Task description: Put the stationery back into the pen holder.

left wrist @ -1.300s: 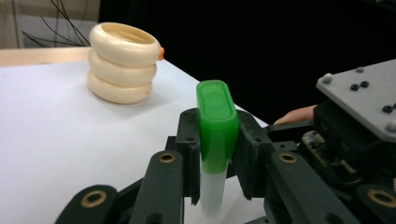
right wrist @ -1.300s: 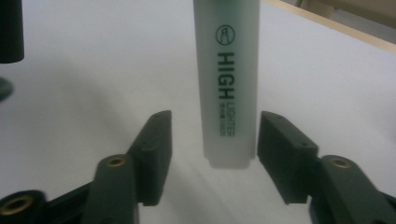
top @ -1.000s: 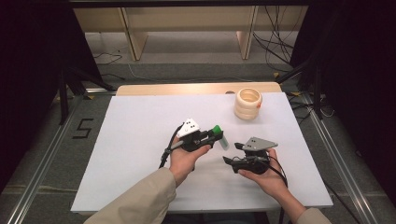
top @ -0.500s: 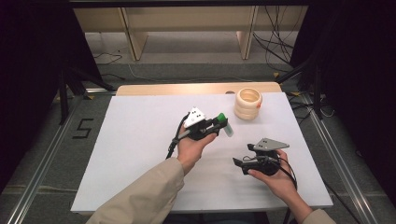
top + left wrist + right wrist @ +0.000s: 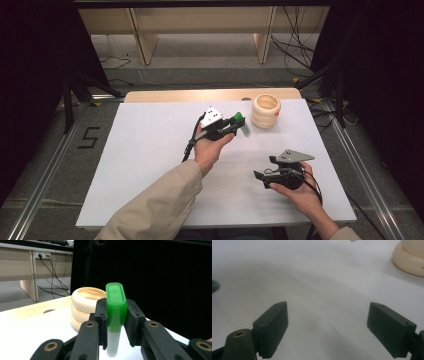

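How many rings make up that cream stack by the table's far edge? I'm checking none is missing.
3: the rings sit one on another, bottom, middle and top, just behind the green-capped tube. A lower one could be hidden by the fingers.

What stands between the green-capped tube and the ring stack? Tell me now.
Nothing visible. The left gripper holds the tube just short of the ring stack, over bare white table. The right gripper sits open, well aside.

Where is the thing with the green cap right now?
The green-capped tube is clamped in the left gripper, held above the white table, just left of the cream ring-shaped holder in the high view.
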Tool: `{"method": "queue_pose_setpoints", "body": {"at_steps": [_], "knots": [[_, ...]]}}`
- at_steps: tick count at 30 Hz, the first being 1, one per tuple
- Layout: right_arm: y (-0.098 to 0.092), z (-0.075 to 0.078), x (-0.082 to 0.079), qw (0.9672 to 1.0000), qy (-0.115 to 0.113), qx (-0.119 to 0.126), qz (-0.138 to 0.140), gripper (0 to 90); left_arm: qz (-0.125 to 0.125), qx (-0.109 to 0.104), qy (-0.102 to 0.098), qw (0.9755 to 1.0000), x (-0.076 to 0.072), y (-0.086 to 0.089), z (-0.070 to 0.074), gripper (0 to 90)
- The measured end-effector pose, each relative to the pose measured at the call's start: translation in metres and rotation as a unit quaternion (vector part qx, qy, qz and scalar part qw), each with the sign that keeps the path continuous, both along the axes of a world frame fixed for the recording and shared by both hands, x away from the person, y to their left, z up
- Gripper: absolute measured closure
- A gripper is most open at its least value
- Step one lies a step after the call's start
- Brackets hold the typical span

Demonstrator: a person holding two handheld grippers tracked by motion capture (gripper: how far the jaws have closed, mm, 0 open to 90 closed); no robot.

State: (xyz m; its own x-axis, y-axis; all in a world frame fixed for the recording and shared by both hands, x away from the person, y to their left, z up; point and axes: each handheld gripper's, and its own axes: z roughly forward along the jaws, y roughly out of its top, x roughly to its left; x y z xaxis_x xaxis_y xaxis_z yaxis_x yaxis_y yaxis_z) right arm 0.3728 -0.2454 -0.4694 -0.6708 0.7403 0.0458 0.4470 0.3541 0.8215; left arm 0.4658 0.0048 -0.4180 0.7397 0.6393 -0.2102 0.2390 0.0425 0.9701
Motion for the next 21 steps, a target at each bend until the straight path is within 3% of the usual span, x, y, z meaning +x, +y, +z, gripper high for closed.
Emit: {"method": "queue_pose_setpoints", "body": {"at_steps": [21], "knots": [[-0.0021, -0.0021, -0.0015, 1.0000, 0.007, -0.001, -0.001, 18.2, 0.004, -0.003, -0.009, 0.9999, 0.0078, -0.0055, 0.0035, 74.1]]}}
